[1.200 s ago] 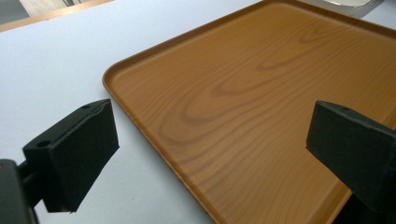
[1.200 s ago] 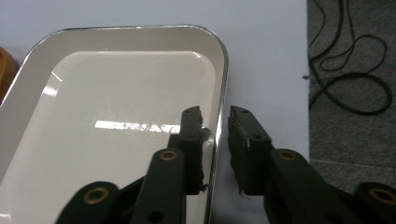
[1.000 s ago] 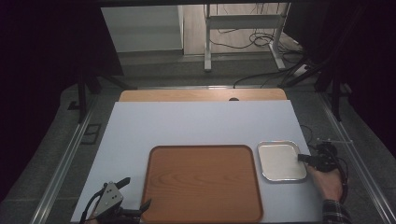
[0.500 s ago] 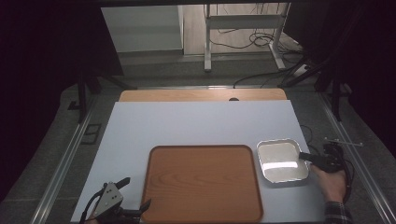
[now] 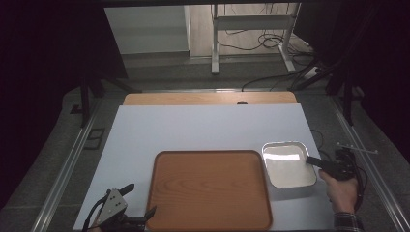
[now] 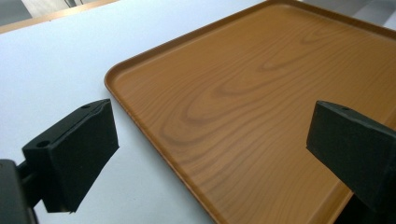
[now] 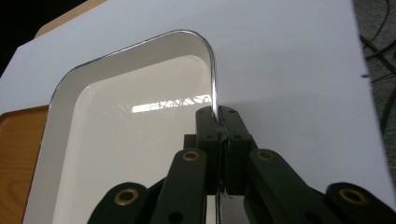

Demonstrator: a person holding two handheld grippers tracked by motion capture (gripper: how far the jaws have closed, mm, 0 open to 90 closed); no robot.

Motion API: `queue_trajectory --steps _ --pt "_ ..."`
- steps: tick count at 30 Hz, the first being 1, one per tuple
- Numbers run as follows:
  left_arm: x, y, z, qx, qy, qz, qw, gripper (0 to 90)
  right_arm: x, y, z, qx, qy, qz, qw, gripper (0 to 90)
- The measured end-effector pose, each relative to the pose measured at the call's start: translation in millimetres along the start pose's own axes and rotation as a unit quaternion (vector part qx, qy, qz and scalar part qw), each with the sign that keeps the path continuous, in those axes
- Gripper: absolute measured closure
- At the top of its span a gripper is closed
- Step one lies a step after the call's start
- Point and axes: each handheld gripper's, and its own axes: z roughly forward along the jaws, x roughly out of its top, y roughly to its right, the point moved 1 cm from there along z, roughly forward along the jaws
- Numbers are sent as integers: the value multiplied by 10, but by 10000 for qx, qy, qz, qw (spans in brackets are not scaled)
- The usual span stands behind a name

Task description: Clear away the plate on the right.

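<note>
My right gripper (image 5: 314, 161) clamps the metal tray's (image 5: 287, 166) rim at lower right, my left gripper (image 5: 138, 203) wide open over the wooden tray's (image 5: 208, 191) corner, lower left.

no readable text, labels, nos. anywhere

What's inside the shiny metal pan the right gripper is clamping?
Nothing: the rectangular shiny metal pan shows a bare white floor with a window reflection. The right gripper, shut on its rim, hides the near strip.
</note>
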Motion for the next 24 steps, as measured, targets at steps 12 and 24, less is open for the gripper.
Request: queue_trajectory --steps 12,24 --pt "-1 12 -5 16 20 60 10000 12 -34 -365 146 325 -129 -197 9992 882" --pt "0 23 -3 22 20 95 10000 12 -87 -698 329 588 -242 -376 9973 882"
